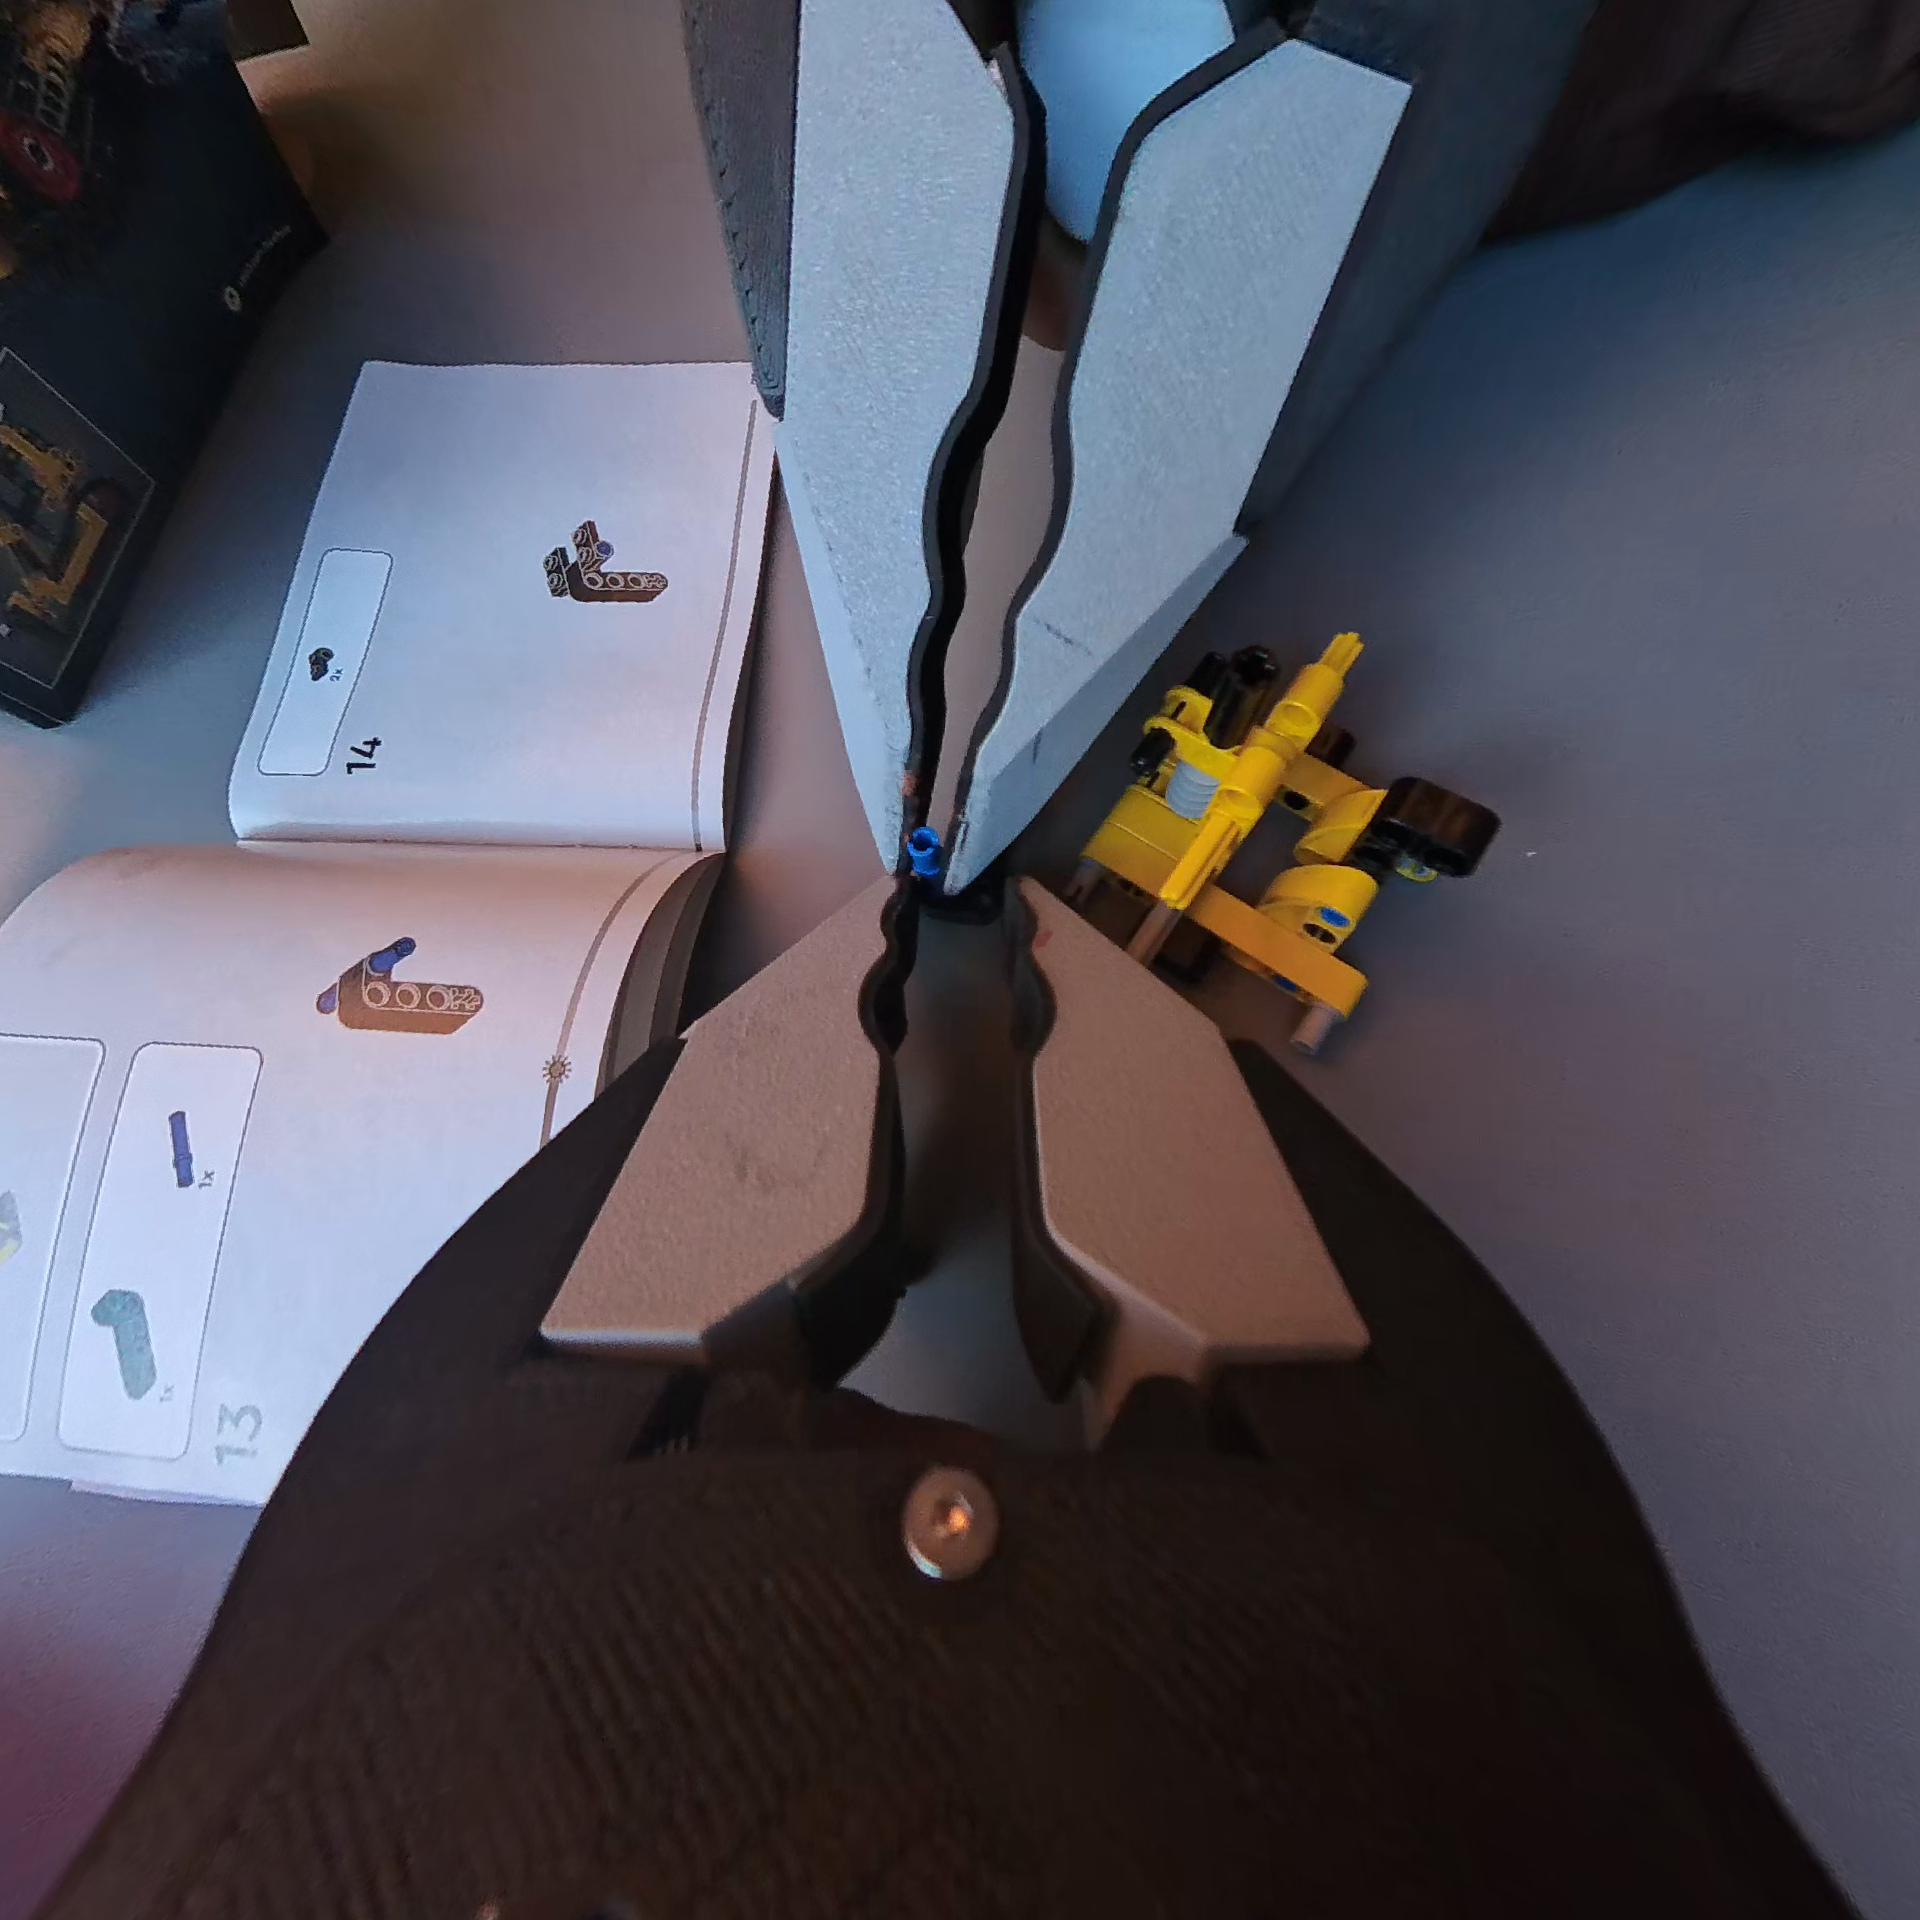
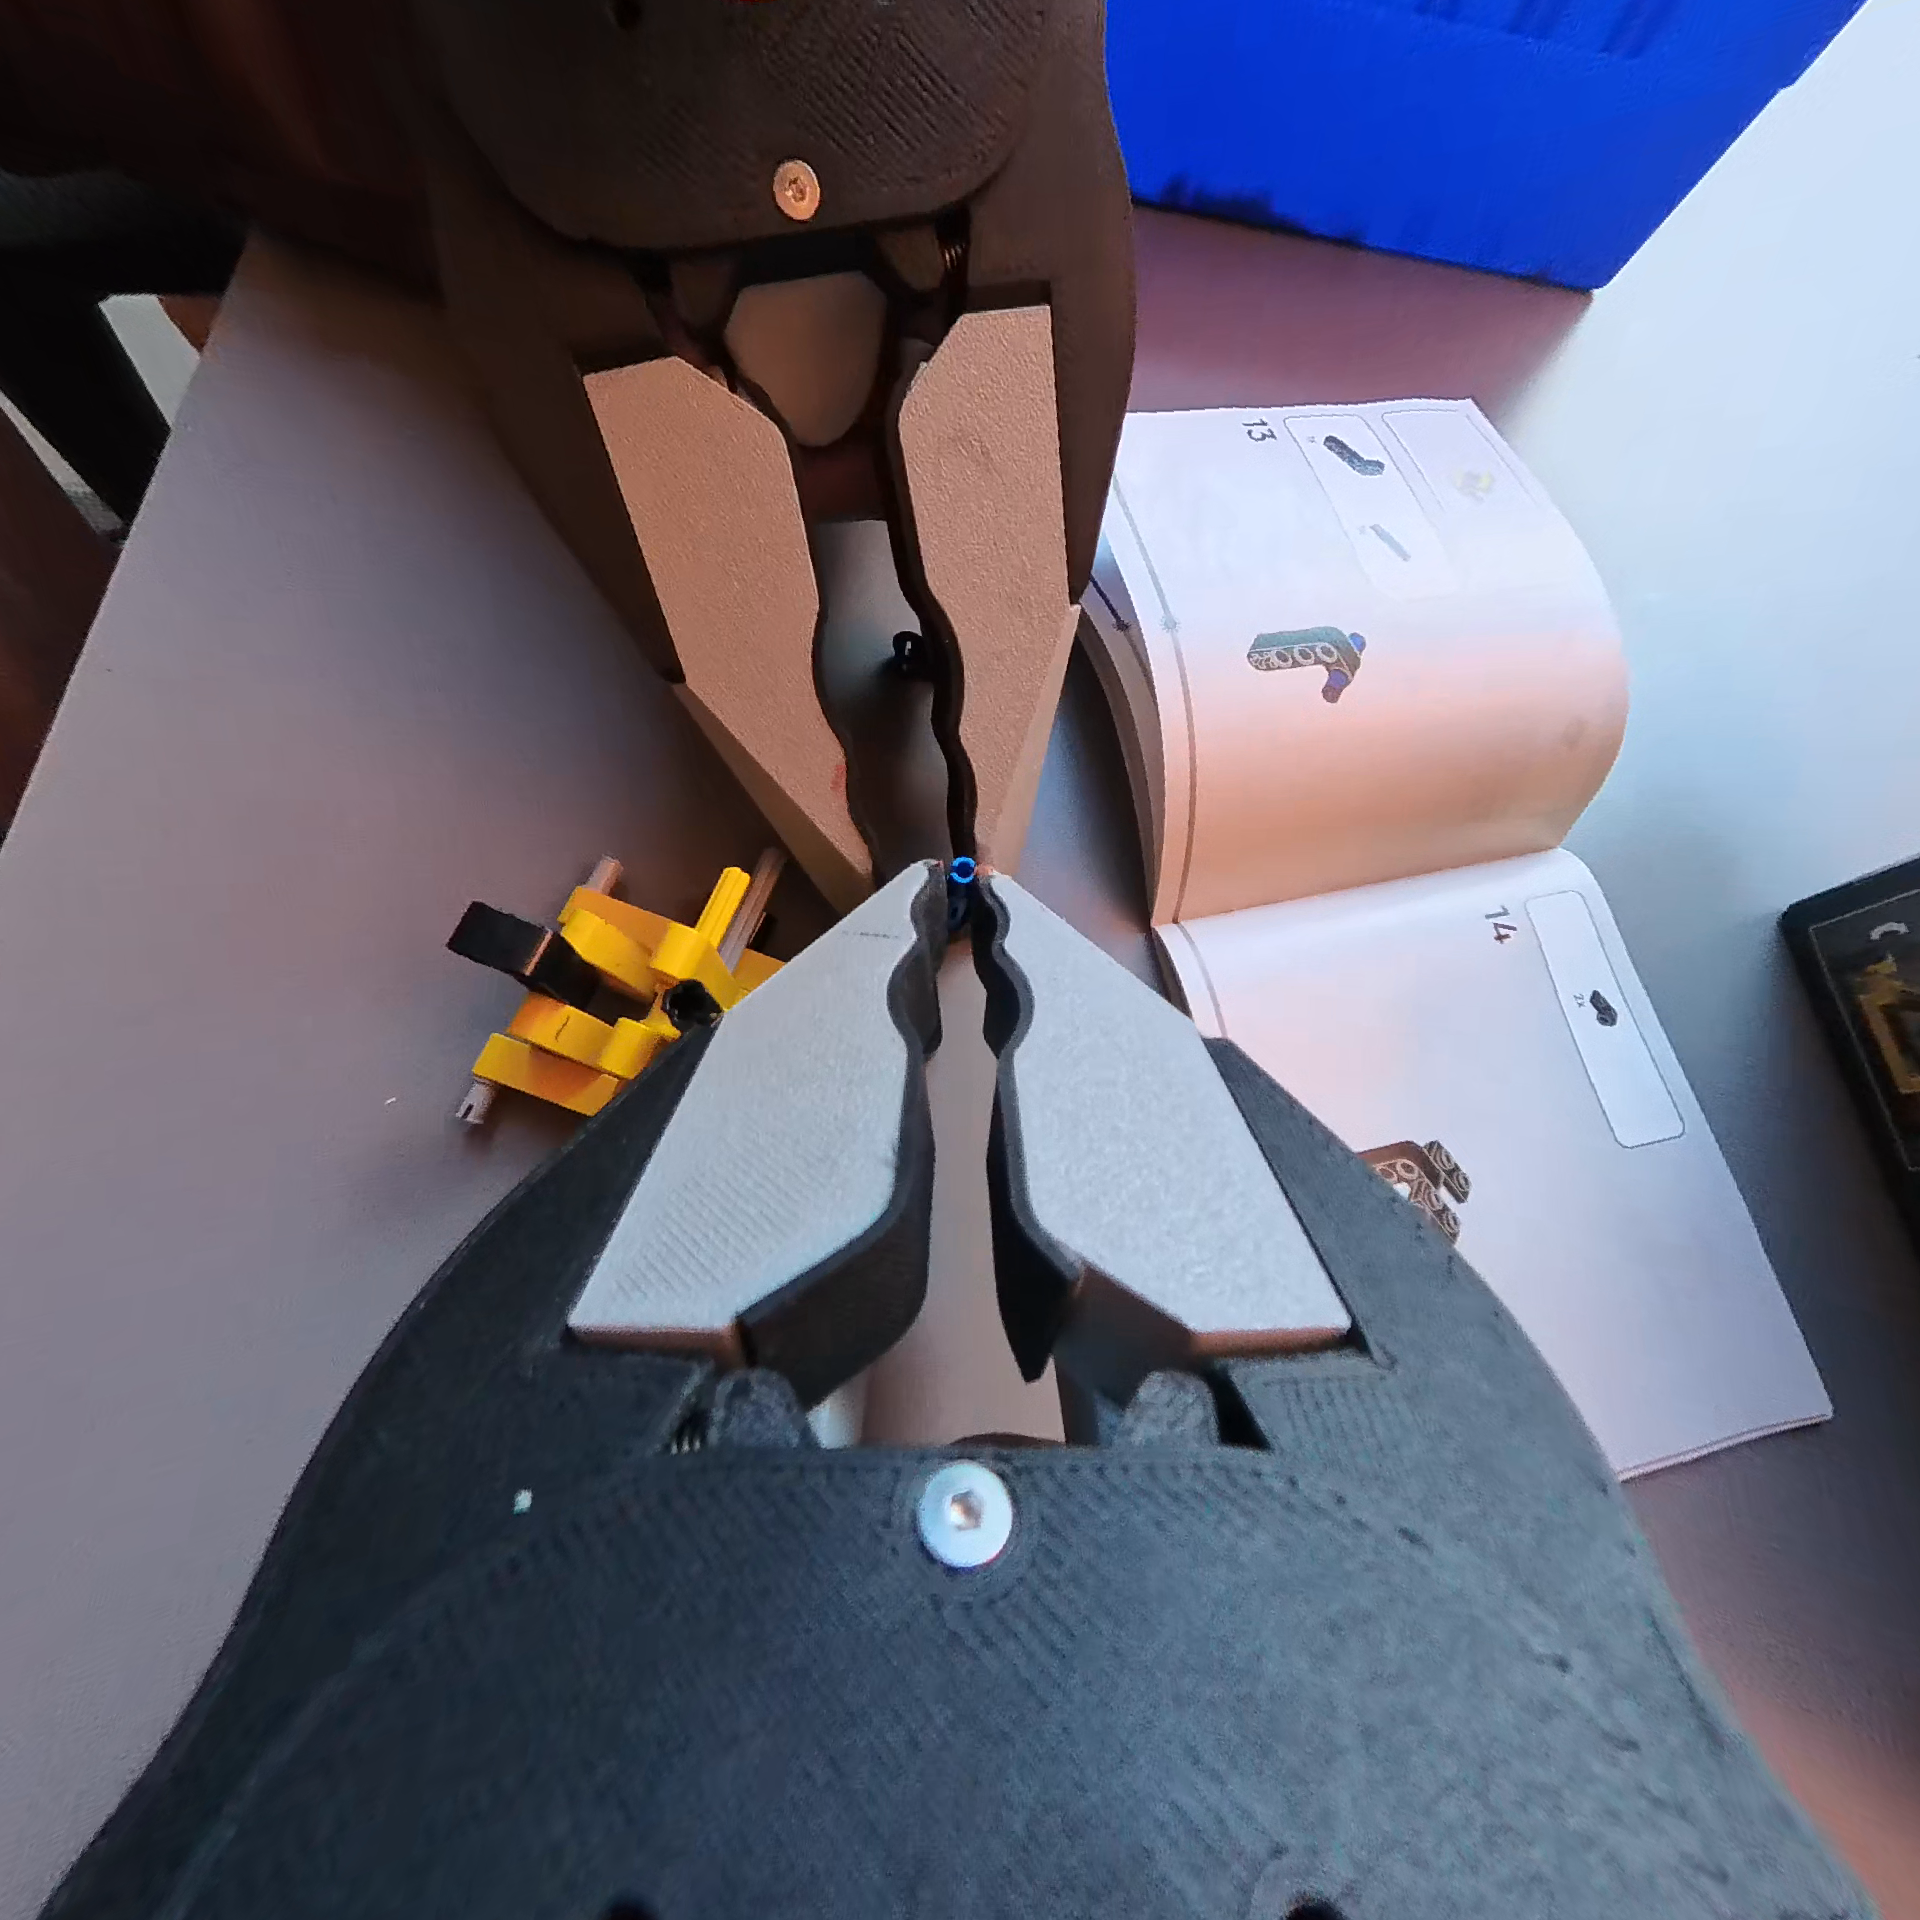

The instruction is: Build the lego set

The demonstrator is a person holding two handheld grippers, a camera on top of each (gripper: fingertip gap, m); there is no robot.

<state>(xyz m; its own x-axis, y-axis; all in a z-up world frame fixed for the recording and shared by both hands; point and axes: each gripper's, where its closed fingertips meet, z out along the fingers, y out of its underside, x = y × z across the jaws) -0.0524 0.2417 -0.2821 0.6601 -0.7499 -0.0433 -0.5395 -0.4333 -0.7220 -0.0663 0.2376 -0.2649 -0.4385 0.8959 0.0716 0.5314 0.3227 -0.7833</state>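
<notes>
My right gripper (image 2: 958,888) is shut on a small blue pin (image 2: 963,871) at its tips. The pin also shows in the left wrist view (image 1: 923,847), where the right gripper (image 1: 935,857) comes down from the top. My left gripper (image 1: 961,899) meets it tip to tip and is closed on a small dark piece (image 1: 966,906) that is mostly hidden. The left gripper (image 2: 935,862) shows from above in the right wrist view. A yellow and black lego assembly (image 1: 1268,831) lies on the grey table beside the tips, and it also shows in the right wrist view (image 2: 613,997).
The open instruction booklet (image 1: 468,675) lies next to the grippers, also seen in the right wrist view (image 2: 1403,779). The dark set box (image 1: 94,364) stands beyond it. A blue bin (image 2: 1455,125) is at the table's far side. A small black piece (image 2: 909,655) lies on the table (image 1: 1558,1143). The tips of both grippers are at nearly the same place.
</notes>
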